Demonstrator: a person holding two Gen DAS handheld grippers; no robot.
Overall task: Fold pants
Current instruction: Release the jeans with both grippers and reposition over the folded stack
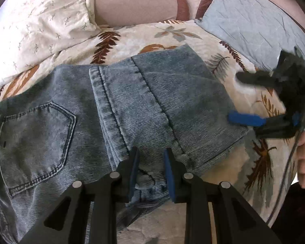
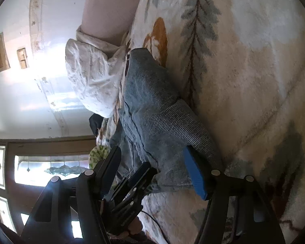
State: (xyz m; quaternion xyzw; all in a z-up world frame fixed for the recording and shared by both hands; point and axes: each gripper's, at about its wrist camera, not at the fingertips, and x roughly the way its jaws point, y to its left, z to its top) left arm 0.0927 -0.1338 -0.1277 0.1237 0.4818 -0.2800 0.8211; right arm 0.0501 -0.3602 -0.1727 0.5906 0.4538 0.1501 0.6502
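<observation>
Denim hem sits bunched between my left tongs (image 1: 150, 169), which grip the 1 pair of jeans (image 1: 152, 101), folded on the leaf-print bedspread (image 1: 132, 38). Right tongs (image 1: 234, 97) stand open at the fold's right edge; bare bedspread beyond. 2 pillows behind.

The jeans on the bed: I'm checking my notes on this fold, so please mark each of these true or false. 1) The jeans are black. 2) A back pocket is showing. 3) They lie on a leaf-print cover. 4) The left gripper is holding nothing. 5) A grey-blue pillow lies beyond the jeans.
1) False: the jeans are faded blue-grey denim.
2) True: a stitched back pocket faces up.
3) True: the leaf-print cover lies under them.
4) False: the left gripper has a fold of denim between its pads.
5) True: the grey-blue pillow lies at the far right.
</observation>
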